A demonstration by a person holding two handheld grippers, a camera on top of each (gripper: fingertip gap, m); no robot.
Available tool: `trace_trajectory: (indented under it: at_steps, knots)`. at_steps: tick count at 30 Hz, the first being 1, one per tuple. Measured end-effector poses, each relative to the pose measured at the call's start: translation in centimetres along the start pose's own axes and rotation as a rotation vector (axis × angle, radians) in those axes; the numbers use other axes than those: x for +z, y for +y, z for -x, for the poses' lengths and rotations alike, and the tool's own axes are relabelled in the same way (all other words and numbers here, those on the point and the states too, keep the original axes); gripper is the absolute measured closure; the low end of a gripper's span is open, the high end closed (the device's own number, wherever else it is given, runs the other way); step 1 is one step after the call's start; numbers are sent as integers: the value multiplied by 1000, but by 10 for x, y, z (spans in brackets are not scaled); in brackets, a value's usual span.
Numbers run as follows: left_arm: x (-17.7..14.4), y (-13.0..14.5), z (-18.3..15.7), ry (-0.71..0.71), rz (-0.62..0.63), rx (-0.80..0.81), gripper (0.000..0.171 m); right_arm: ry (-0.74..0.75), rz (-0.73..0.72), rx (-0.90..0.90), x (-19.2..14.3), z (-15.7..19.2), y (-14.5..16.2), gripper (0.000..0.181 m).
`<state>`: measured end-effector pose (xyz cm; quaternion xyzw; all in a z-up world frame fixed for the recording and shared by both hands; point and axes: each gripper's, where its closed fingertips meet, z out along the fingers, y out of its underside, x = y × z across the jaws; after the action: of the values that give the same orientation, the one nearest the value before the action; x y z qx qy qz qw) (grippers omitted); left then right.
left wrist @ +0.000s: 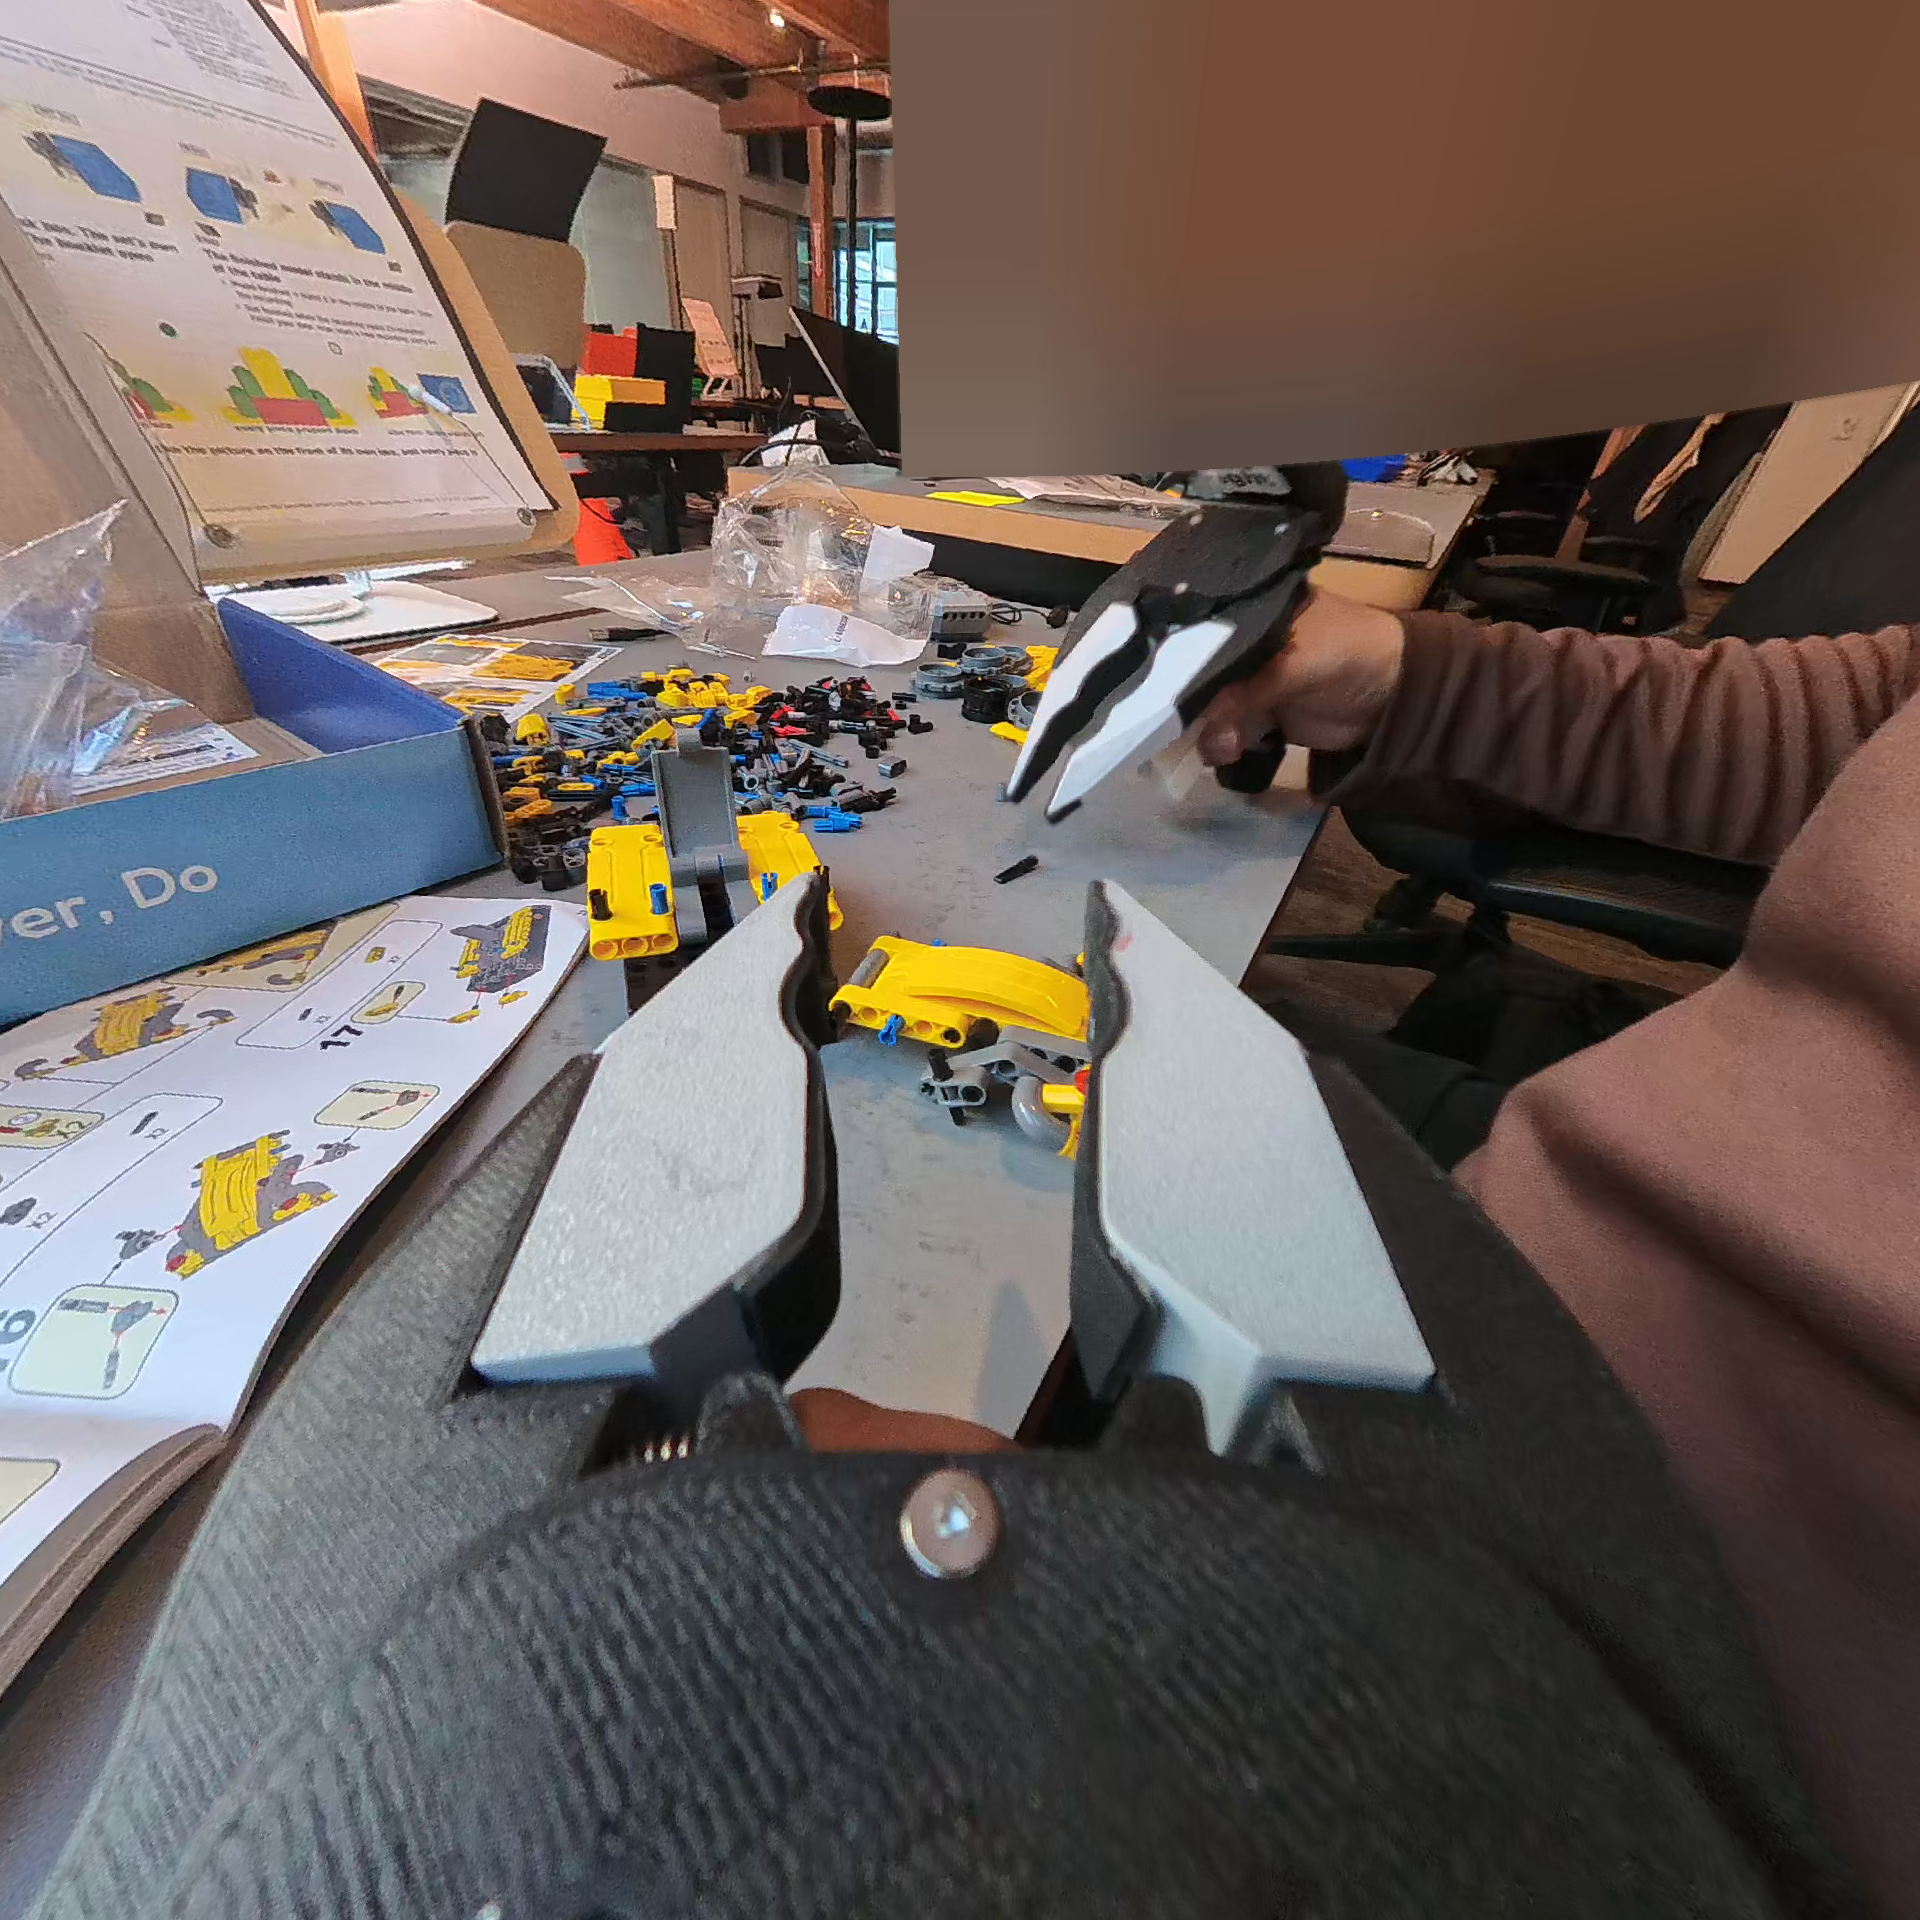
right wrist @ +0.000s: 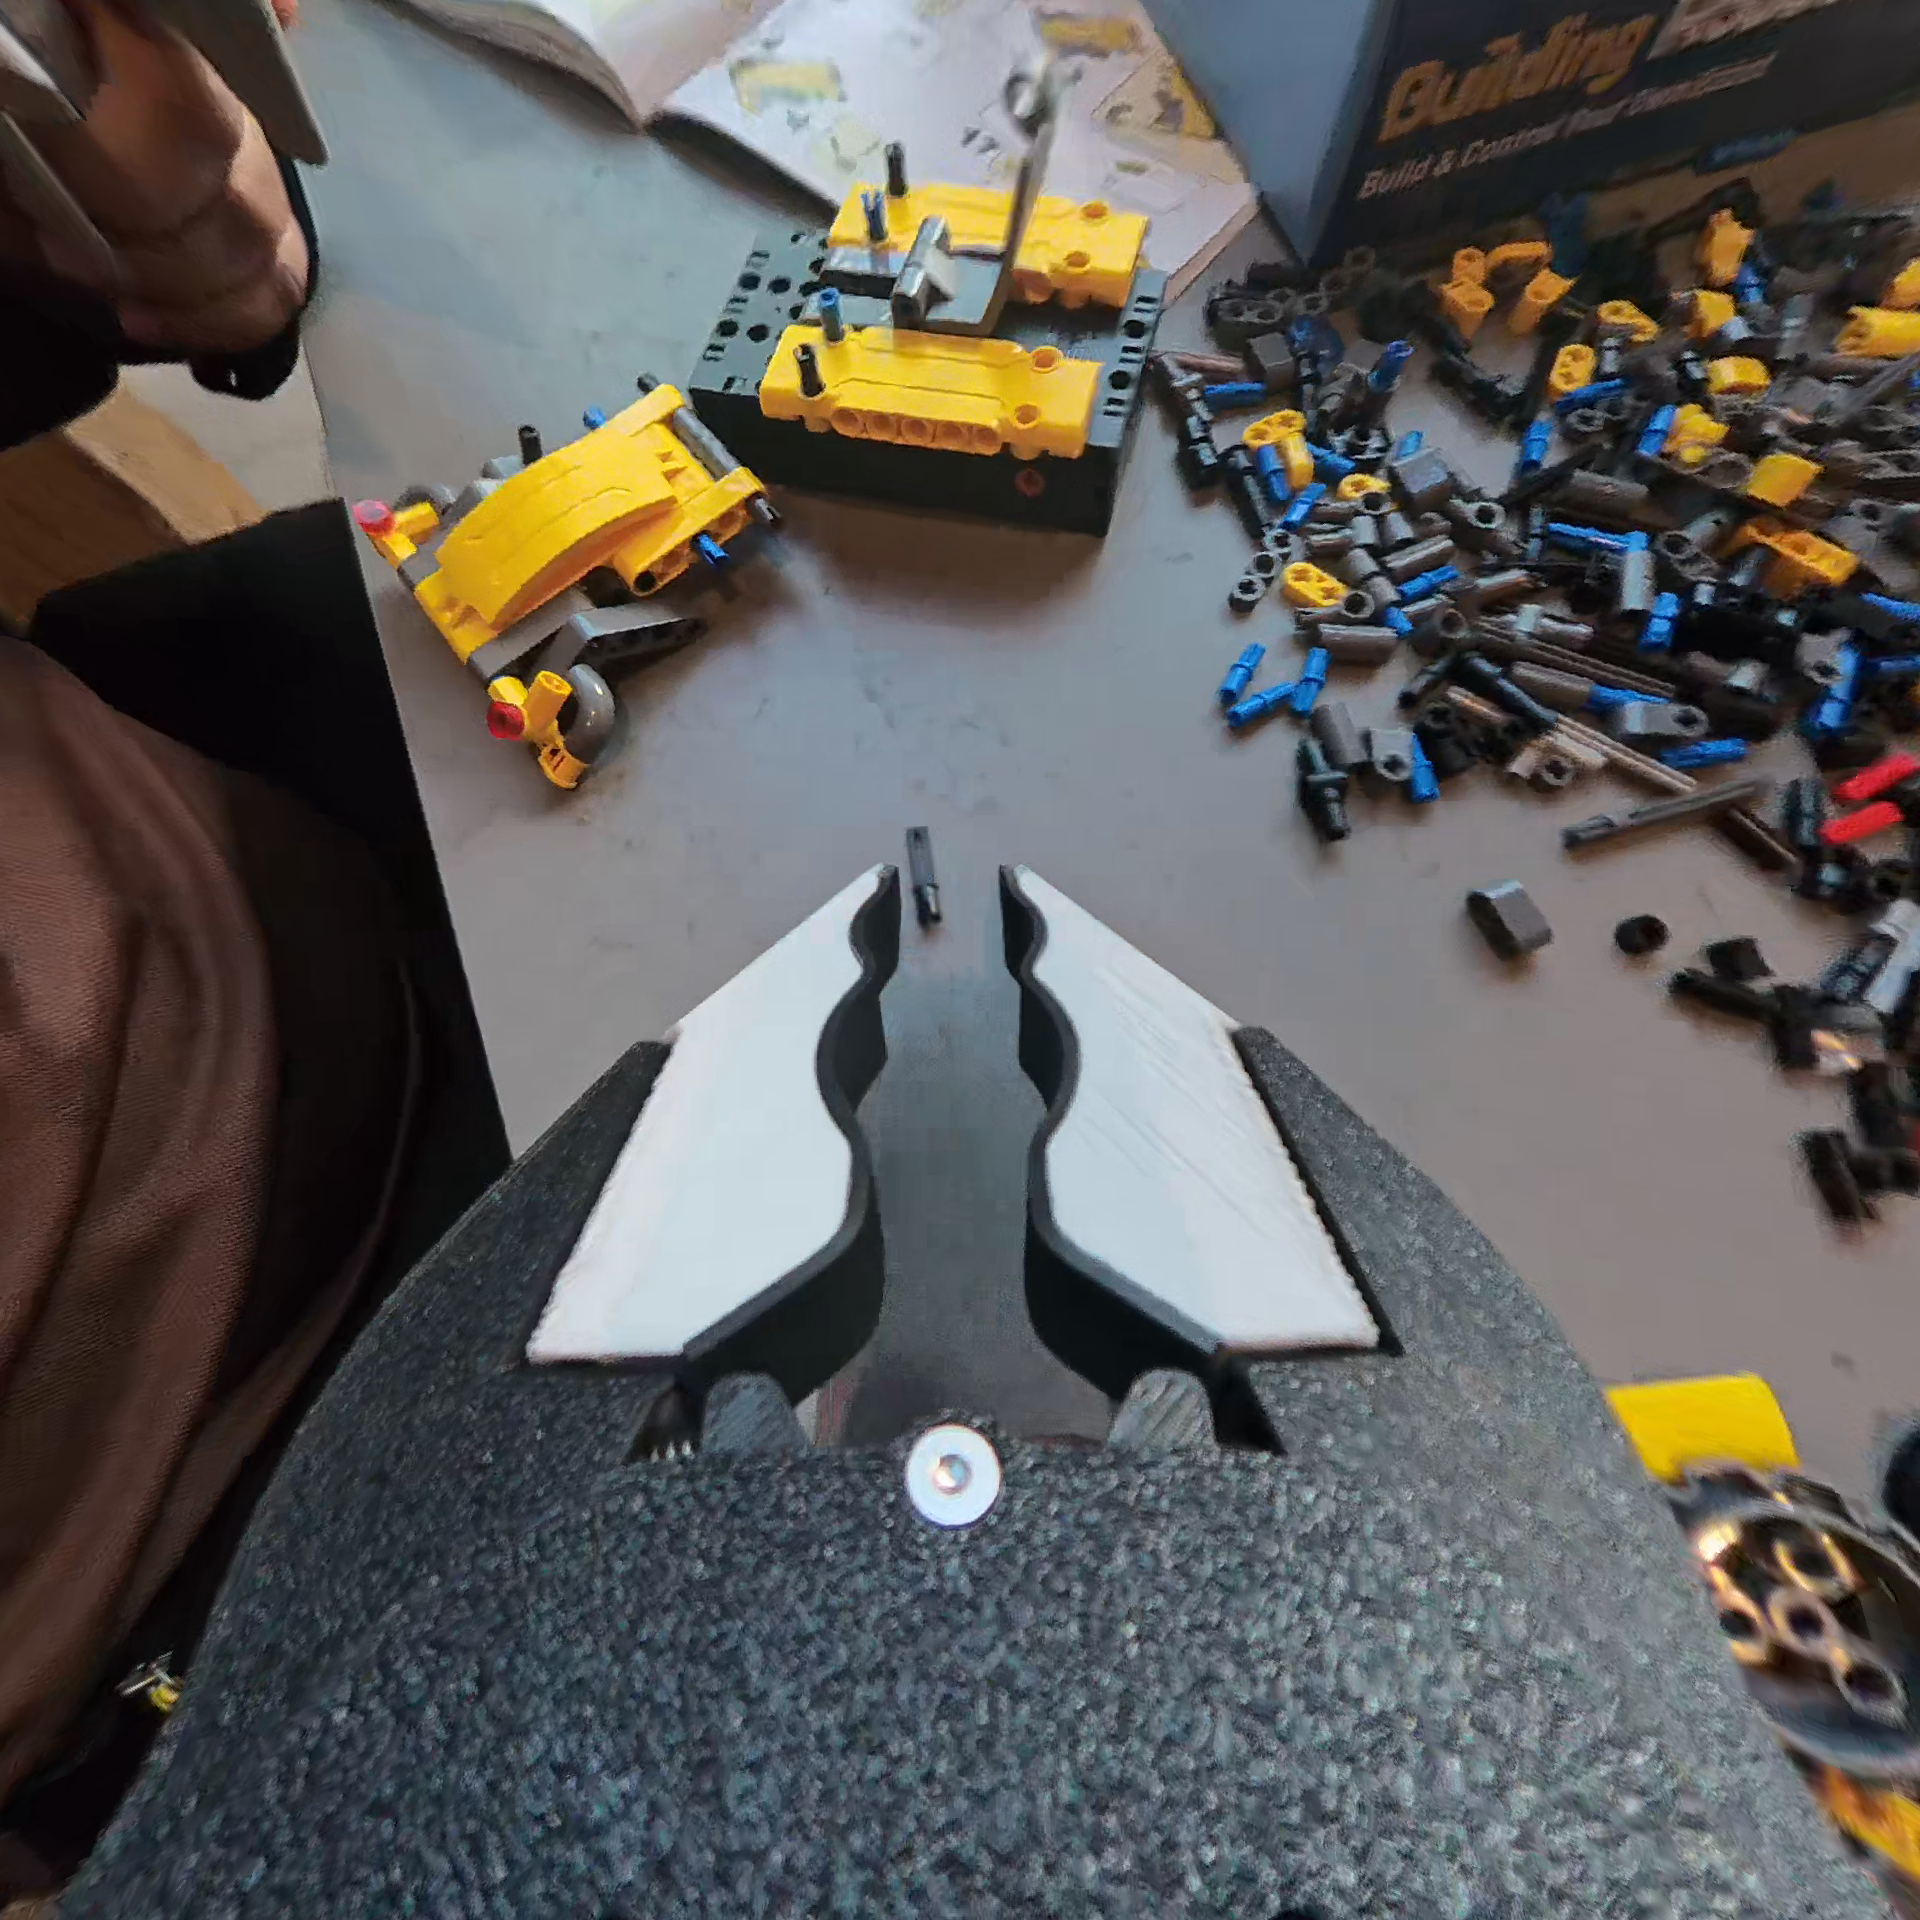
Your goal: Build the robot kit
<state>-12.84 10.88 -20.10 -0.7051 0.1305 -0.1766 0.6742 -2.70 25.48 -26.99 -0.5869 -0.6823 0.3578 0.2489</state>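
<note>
Behind the grey tabletop we see a large open room with wooden beams, other desks and monitors; only the left wrist view shows this, and it also shows a stand with a printed sheet and clear plastic bags.

Our left gripper has its jaws wide apart and holds nothing. Between its fingertips, a little farther on the tabletop, lies a small yellow curved assembly with grey and black parts at its near side. Beyond the left finger stands the black block with two yellow panels and an upright grey piece. An open instruction booklet lies at the left, next to a blue box.

Our right gripper is open by a narrow gap and empty. In the left wrist view it hangs above the tabletop, tips pointing down, with a hand around its handle. A small black pin lies flat just in front of the tips, in line with the gap; we cannot tell if a finger touches it. In the left wrist view the same pin lies alone, below the tips.

Only the right wrist view shows from above the pile of loose parts in black, blue, yellow and red, the yellow curved assembly beside the black block, and a dark box behind.
</note>
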Motion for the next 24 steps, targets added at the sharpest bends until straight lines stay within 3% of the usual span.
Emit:
trace_trajectory:
  at_steps: [4,7,18,24]
  knots:
    - [-1,-1,0,-4,-7,2,125,173,-8,27,-44,-41,11,165]
    - [1,1,1,-3,8,-2,126,197,35,34,-57,-53,24,166]
    - [3,3,1,-3,26,-8,125,104,177,15,-22,-59,38,161]
    - [1,1,1,4,9,-16,125,27,169,51,-9,-42,33,176]
